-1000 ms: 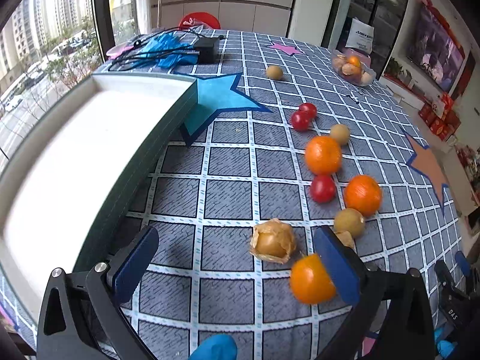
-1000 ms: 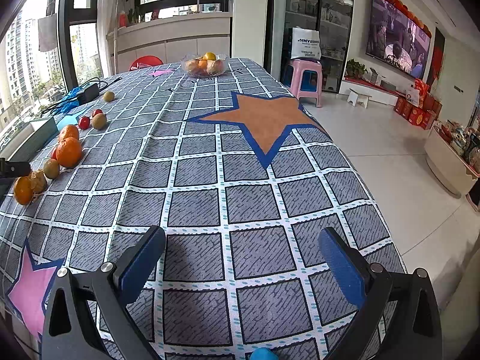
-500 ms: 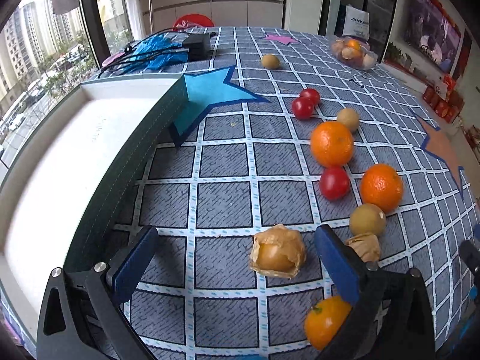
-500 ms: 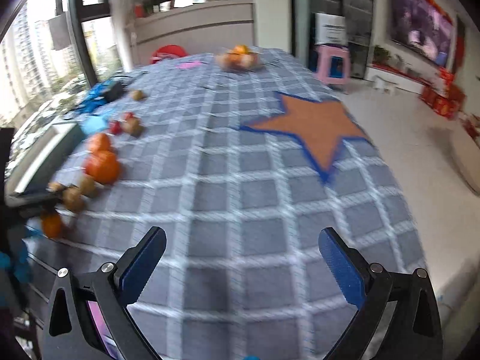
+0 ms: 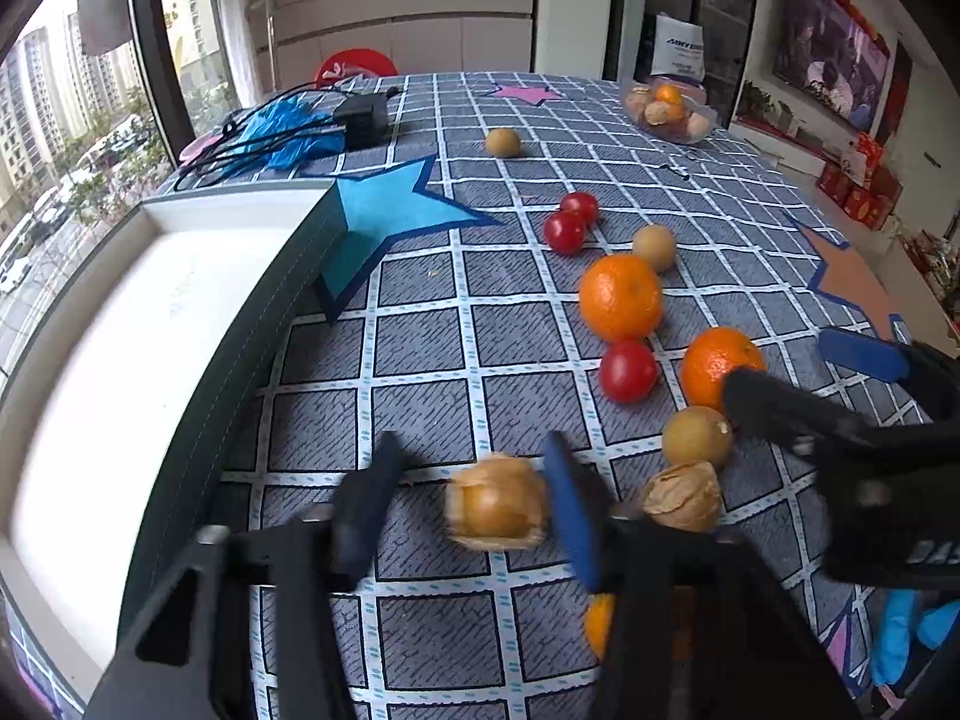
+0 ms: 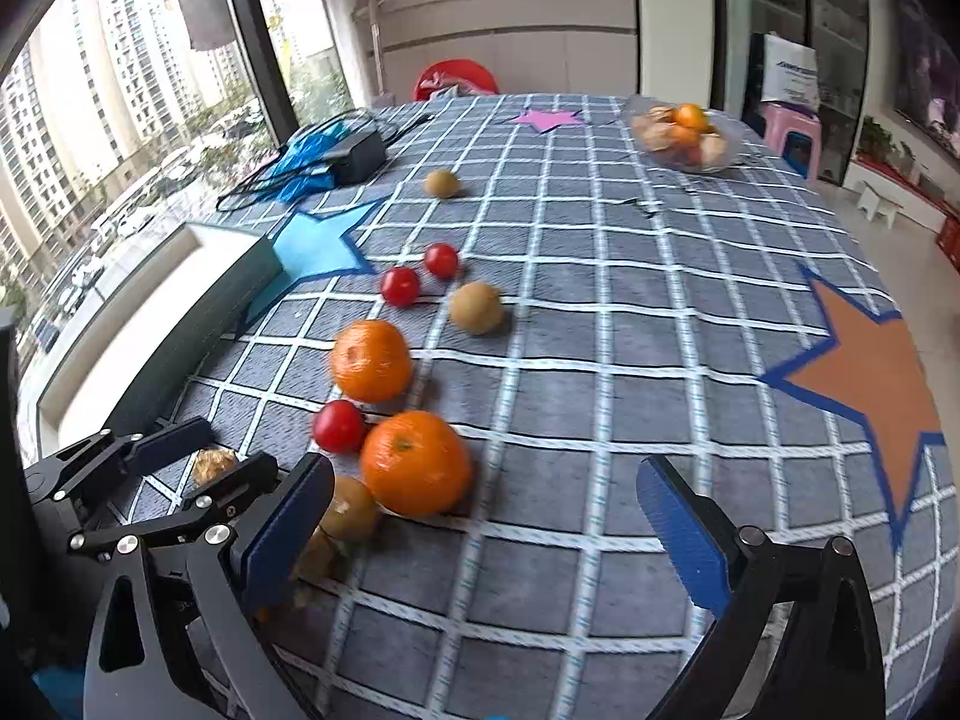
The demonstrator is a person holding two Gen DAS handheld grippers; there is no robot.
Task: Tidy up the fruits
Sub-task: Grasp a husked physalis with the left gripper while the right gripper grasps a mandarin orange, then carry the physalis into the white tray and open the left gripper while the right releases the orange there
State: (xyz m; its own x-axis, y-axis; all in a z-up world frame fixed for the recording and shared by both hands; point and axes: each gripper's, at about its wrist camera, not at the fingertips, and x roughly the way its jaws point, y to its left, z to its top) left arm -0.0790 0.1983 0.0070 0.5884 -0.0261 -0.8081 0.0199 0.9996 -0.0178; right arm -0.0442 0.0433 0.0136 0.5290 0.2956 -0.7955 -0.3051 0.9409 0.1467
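Note:
My left gripper [image 5: 468, 504] points down at a husked golden berry [image 5: 498, 504] that lies between its jaws. The jaws are closing; the blue pad touches the berry and a small gap shows at the other finger. My right gripper [image 6: 486, 531] is open and its jaws are closing, with the nearest orange [image 6: 414, 462] just inside its left finger, untouched. It also shows as the right gripper [image 5: 822, 384] beside that orange [image 5: 717, 363]. A second orange [image 5: 621, 297], three cherry tomatoes, brown round fruits and another husked berry [image 5: 684, 495] lie on the checked cloth.
A white tray with a dark rim [image 5: 240, 360] stands at the left. At the far end sit a glass bowl of fruit [image 5: 669, 111], a black adapter with cables and a blue bag [image 5: 288, 132]. A small orange [image 5: 600, 624] lies under my left gripper. A blue-gloved hand [image 5: 900, 636] shows at lower right.
The left jaws have narrowed from wide open around the husked berry. The right gripper has swung left to the row of fruit, and its jaws have narrowed a little.

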